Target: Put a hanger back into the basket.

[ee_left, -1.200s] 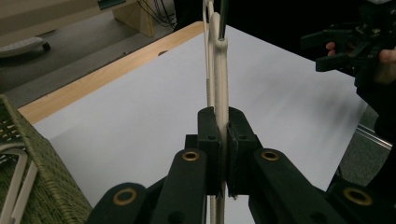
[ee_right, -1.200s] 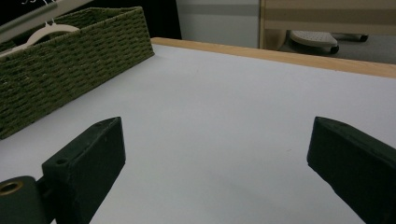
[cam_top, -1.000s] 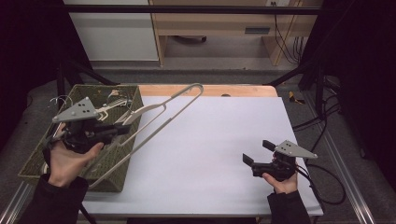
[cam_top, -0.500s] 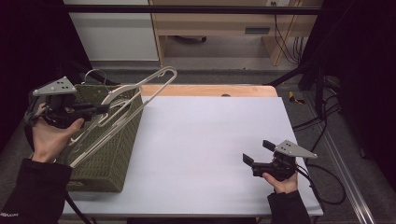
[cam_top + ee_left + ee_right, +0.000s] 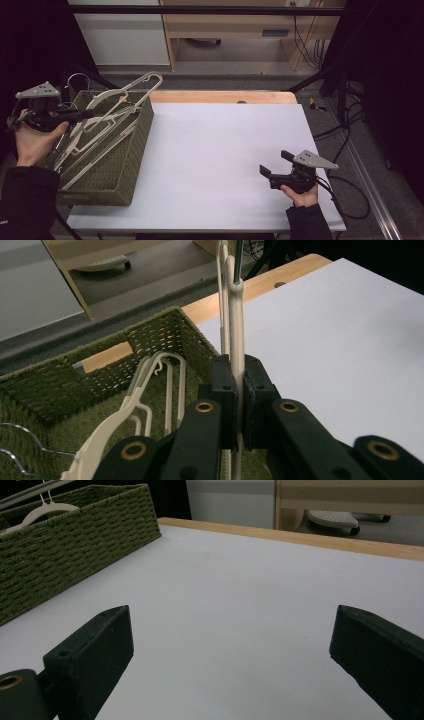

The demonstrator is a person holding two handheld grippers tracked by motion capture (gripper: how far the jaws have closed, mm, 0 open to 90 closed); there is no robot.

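A cream plastic hanger (image 5: 236, 325) is clamped between the jaws of the left gripper (image 5: 82, 115), above a woven green basket (image 5: 131, 150) of similar hangers. The right gripper (image 5: 272, 163) is held with jaws wide apart over the smooth white tabletop (image 5: 220, 155), which is edged in pale wood.

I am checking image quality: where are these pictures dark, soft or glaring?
High view: table evenly lit, no glare, surroundings nearly black. Left gripper view: the jaws and clamped hanger are sharp, the floor behind softer. Right gripper view: the near jaws are slightly soft, the basket clear.
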